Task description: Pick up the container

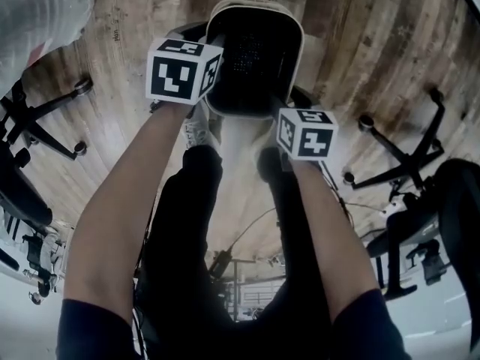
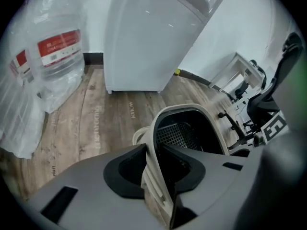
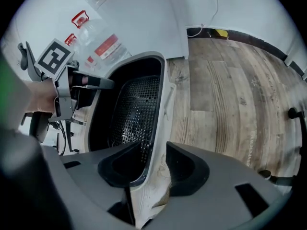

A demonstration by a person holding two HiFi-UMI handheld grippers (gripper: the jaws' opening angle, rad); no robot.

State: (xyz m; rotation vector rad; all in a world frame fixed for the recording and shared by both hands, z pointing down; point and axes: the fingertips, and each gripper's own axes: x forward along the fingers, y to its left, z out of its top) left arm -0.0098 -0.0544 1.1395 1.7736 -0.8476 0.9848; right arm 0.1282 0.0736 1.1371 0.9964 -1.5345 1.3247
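Observation:
The container (image 1: 255, 6) is a cream bin with a black mesh basket inside. It sits on the wooden floor between the person's feet, seen from above in the head view. My left gripper (image 2: 152, 150) straddles its left rim (image 2: 211, 123), and both pads lie against the wall. My right gripper (image 3: 154, 152) straddles the opposite rim (image 3: 160, 104); the inner pad is close to the mesh and a gap shows at the outer pad. In the head view the marker cubes of the left gripper (image 1: 206, 88) and right gripper (image 1: 289, 122) hide the jaws.
Large water bottles (image 2: 57, 56) and a white cabinet (image 2: 148, 37) stand beyond the container by the wall. Office chair bases (image 1: 45, 126) (image 1: 405, 163) flank the person on both sides. A shoe (image 1: 199, 130) sits just behind the bin.

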